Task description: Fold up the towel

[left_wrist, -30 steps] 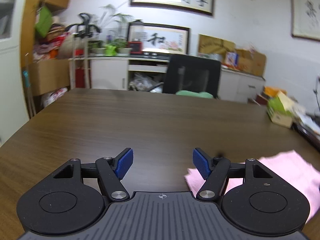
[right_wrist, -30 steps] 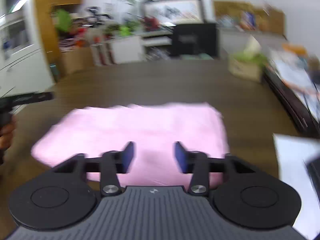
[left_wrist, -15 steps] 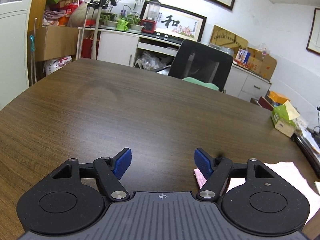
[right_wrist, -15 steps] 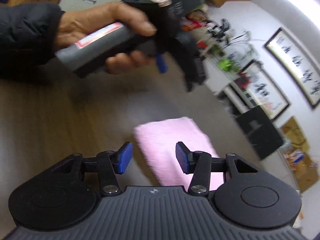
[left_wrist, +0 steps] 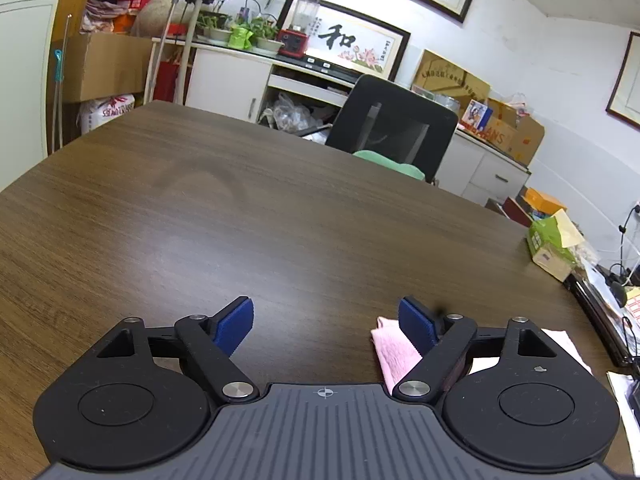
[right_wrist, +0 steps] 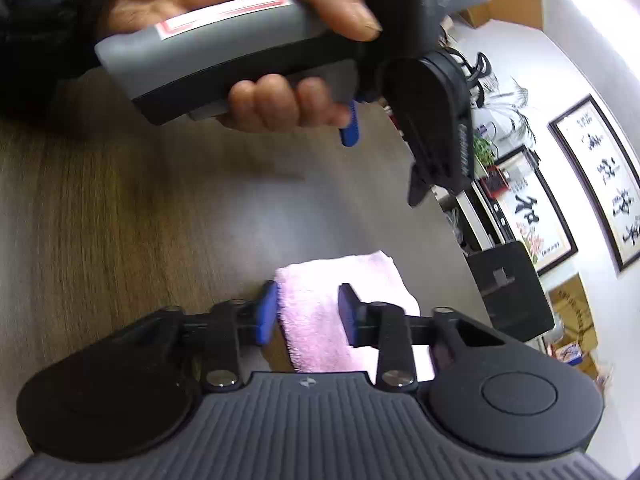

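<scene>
A pink towel [right_wrist: 340, 300] lies on the dark wooden table [left_wrist: 240, 208]. In the right wrist view its near end sits between my open right gripper's [right_wrist: 306, 314] blue pads, which do not clamp it. In the left wrist view only a corner of the towel [left_wrist: 394, 350] shows, low and to the right behind the right pad. My left gripper [left_wrist: 326, 322] is wide open and empty above the table. The left gripper's body [right_wrist: 436, 120], held in a hand [right_wrist: 240, 40], hangs above the towel in the right wrist view.
A black office chair [left_wrist: 394, 128] stands at the table's far edge. A green tissue box [left_wrist: 550, 246] and cables lie at the right edge. A white paper [left_wrist: 568, 346] lies by the towel. Cabinets with plants and boxes line the back wall.
The right gripper has swung round and dropped close to the towel's end, its pads now either side of it. The left gripper has tilted and moved a little; less towel shows.
</scene>
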Tool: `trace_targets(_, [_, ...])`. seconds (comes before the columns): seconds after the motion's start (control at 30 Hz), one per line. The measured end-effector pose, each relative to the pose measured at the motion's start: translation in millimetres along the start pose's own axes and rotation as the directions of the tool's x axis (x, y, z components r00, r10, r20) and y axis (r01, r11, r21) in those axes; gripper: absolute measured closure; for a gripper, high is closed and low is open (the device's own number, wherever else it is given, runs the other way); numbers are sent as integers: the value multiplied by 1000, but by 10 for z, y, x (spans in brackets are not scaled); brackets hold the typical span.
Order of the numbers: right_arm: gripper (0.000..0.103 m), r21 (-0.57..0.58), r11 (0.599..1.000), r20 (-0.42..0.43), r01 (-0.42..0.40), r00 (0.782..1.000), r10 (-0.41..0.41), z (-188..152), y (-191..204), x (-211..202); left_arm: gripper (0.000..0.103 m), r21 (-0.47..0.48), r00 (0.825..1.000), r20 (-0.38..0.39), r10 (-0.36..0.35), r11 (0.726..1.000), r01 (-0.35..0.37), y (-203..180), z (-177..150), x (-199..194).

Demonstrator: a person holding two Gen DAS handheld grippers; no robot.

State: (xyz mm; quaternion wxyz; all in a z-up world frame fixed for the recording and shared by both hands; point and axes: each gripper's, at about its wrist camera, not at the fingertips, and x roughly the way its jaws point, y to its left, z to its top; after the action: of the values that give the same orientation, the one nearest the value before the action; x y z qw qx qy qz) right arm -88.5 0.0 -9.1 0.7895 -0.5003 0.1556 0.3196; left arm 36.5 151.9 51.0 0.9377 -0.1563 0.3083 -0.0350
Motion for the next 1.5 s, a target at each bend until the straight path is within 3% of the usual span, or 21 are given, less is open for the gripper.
trace_targets(0.13, [92, -134, 988, 20, 75, 997, -73, -21, 218, 56, 19, -3, 1000, -15, 1, 1000, -1, -5, -4, 19])
trace_targets(0.2, [95, -104, 992, 14, 67, 998, -66, -20, 195, 72, 18, -5, 1000, -24, 1, 1000, -1, -10, -7, 30])
trace_targets(0.3, [97, -21, 999, 14, 35, 999, -35, -20, 67, 63, 17, -12, 999, -42, -7, 1000, 6, -14, -15, 52])
trace_targets(0.4, [98, 144, 989, 46, 22, 999, -29, -10, -180, -7, 17, -25, 998, -63, -21, 1000, 19, -13, -22, 73])
trace_targets(0.53, [98, 347, 937, 93, -27, 996, -6, -72, -527, -136, 14, -75, 992, -103, -74, 995, 67, 19, -17, 95])
trace_targets(0.7, [98, 510, 859, 144, -53, 989, -24, -232, -852, -255, 11, -151, 966, -178, -186, 975, 160, 56, -25, 118])
trace_targets(0.8, [98, 558, 827, 174, -64, 984, -41, -326, -952, -271, 11, -214, 939, -233, -252, 955, 204, 76, -64, 175])
trace_targets(0.97, [98, 586, 806, 208, -85, 977, -48, -459, -1068, -293, 18, -236, 912, -279, -301, 942, 239, -11, -143, 301])
trace_targets(1.1, [98, 593, 800, 222, -93, 974, -51, -544, -1034, -366, 22, -233, 904, -281, -322, 937, 261, -127, -139, 428])
trace_targets(1.2, [97, 577, 811, 236, -100, 970, -48, -568, -964, -431, 21, -303, 896, -267, -354, 914, 270, -90, -134, 461])
trace_targets(1.37, [97, 548, 830, 250, -99, 967, -49, -551, -807, -525, 18, -325, 904, -245, -350, 908, 263, -2, -163, 433])
trace_targets(1.5, [97, 547, 828, 264, -120, 964, -35, -535, -746, -518, 18, -325, 900, -246, -361, 905, 275, 0, -191, 450])
